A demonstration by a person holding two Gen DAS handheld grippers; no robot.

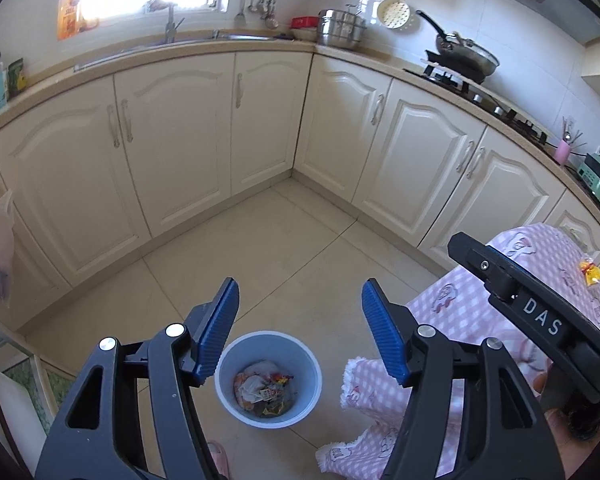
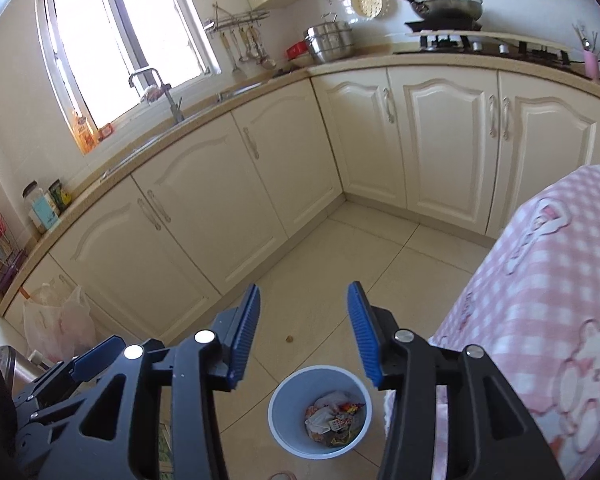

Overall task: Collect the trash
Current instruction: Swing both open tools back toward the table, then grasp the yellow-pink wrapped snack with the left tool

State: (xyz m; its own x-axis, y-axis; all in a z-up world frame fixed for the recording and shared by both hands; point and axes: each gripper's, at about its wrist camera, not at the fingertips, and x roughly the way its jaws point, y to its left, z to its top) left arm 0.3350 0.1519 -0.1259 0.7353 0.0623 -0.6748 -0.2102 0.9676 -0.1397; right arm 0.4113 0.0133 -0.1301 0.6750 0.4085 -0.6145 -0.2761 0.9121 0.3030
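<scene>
A light blue bin [image 1: 302,364] stands on the tiled floor beside a table draped in pink checked cloth [image 1: 460,304]. Crumpled wrappers and paper [image 1: 265,394] lie in its bottom. My left gripper [image 1: 299,286] hovers above the bin, open, with nothing between its blue pads. My right gripper [image 2: 304,289] also hangs over the bin [image 2: 293,400], open and empty, with the trash [image 2: 334,416] visible below. A yellow wrapper [image 1: 590,274] lies on the tablecloth at the far right. A small brown scrap [image 2: 289,338] sits on the floor beyond the bin.
Cream cabinets [image 1: 171,152] run along two walls under a counter with a sink [image 1: 219,36] and a stove with a pan [image 1: 464,56]. A plastic bag [image 2: 55,320] hangs at the left. The table's cloth [image 2: 540,300] fills the right side.
</scene>
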